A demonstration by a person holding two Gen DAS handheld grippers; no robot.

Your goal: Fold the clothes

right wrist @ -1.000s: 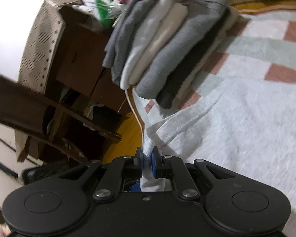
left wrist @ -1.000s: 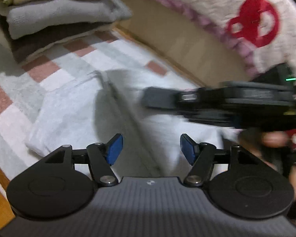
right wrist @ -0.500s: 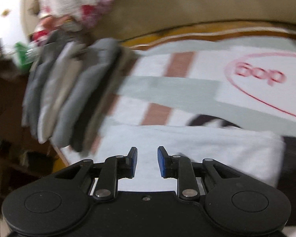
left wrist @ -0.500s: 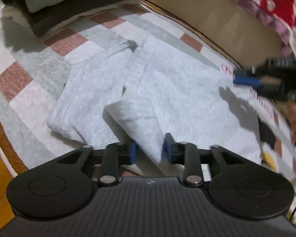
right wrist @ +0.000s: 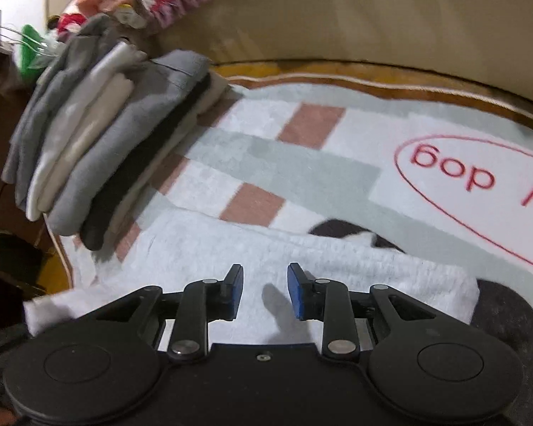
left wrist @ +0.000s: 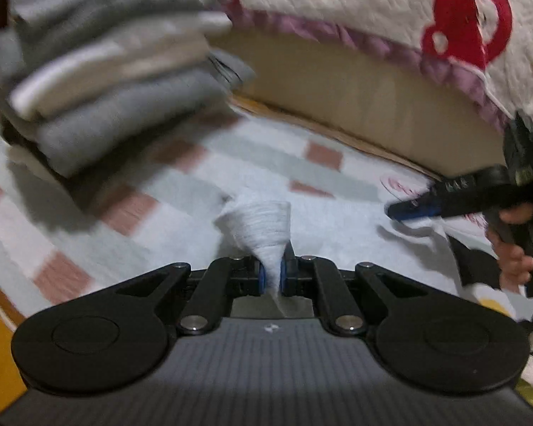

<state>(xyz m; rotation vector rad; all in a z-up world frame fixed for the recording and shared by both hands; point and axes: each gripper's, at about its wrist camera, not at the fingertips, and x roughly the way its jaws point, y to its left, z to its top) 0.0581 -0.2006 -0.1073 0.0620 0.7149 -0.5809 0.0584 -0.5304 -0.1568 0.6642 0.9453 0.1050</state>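
- Left wrist view: my left gripper [left wrist: 270, 272] pinches a bunched, fuzzy cone of the pale grey garment [left wrist: 263, 227], lifted above the checked blanket [left wrist: 252, 156].
- Right wrist view: my right gripper [right wrist: 264, 291] is spread over that garment [right wrist: 337, 266], lying flat beside the blurred stack of folded clothes [right wrist: 99, 142].

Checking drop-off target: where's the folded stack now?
Upper left in both wrist views: the folded stack sits on the checked blanket, beyond the light grey garment.
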